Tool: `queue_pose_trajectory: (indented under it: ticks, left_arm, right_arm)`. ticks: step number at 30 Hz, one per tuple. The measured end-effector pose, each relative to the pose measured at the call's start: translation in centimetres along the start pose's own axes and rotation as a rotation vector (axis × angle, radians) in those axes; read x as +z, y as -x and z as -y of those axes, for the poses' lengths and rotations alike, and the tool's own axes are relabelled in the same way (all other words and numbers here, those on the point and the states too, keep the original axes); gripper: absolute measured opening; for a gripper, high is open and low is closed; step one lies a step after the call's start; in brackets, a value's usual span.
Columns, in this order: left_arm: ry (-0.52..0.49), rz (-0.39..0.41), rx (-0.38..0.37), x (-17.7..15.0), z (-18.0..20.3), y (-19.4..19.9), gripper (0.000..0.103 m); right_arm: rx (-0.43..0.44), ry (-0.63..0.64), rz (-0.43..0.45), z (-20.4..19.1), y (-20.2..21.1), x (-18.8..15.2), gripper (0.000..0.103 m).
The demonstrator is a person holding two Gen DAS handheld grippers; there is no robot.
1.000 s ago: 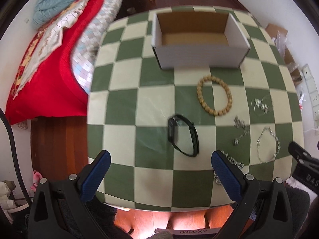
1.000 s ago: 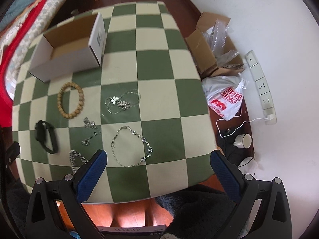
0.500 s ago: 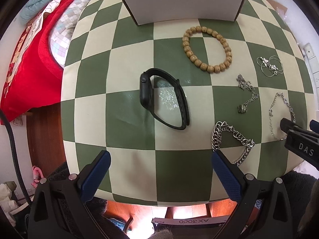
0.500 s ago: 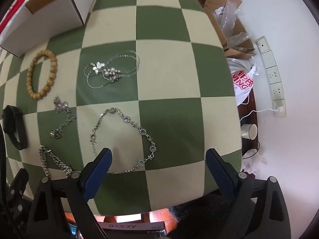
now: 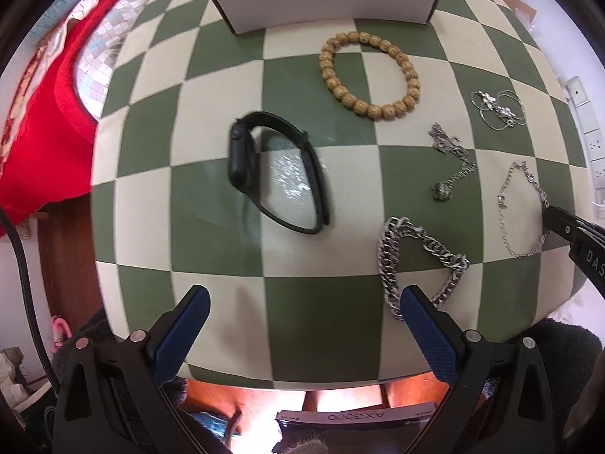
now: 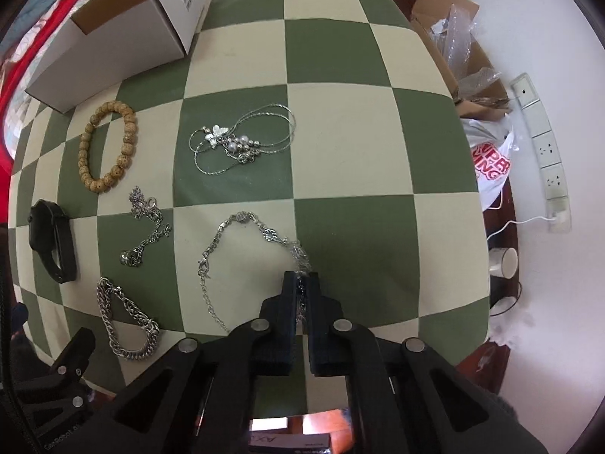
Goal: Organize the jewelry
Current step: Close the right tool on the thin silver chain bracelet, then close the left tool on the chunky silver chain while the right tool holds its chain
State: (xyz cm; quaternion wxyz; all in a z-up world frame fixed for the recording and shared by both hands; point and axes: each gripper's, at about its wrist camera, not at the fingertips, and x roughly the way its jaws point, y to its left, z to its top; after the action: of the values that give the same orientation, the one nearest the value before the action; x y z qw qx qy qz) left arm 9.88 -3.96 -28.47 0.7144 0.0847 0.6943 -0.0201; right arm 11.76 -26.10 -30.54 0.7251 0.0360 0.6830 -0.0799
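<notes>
On the green and cream checkered table (image 5: 211,196) lie a black watch band (image 5: 278,179), a wooden bead bracelet (image 5: 368,75), a chunky silver chain (image 5: 412,261), a thin pendant chain (image 5: 452,162), a butterfly necklace (image 6: 242,140) and a silver flower bracelet (image 6: 242,253). My right gripper (image 6: 301,282) is shut on the flower bracelet's right side, at the table surface. My left gripper (image 5: 302,306) is open and empty, low over the table's near edge, below the watch band. An open white cardboard box (image 6: 113,34) stands at the far side.
A bed with red and blue covers (image 5: 41,87) lies left of the table. On the floor to the right are a cardboard box with plastic wrap (image 6: 457,34), a white bag (image 6: 489,159), a power strip (image 6: 544,151) and a cup (image 6: 503,261).
Both grippers have moved down and forward toward the table. My right gripper has gone from wide open to shut on the flower bracelet. My left gripper stays open.
</notes>
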Motion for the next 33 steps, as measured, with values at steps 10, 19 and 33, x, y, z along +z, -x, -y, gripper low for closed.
queue_pose_trajectory:
  ticks: [10,19,33]
  left_arm:
    - [-0.031,0.019,-0.037,0.0,0.7,-1.9,0.086]
    - [-0.052,0.058,-0.053,-0.2,0.7,-1.7,0.075]
    - [-0.077,0.108,-0.108,0.9,3.2,0.8,0.002]
  right_arm:
    - [0.056,-0.134,-0.006,5.1,0.8,-1.5,0.002]
    - [0.062,-0.135,-0.046,4.6,-0.5,-0.9,0.048]
    - [-0.012,-0.057,-0.023,2.6,-0.3,0.1,0.006]
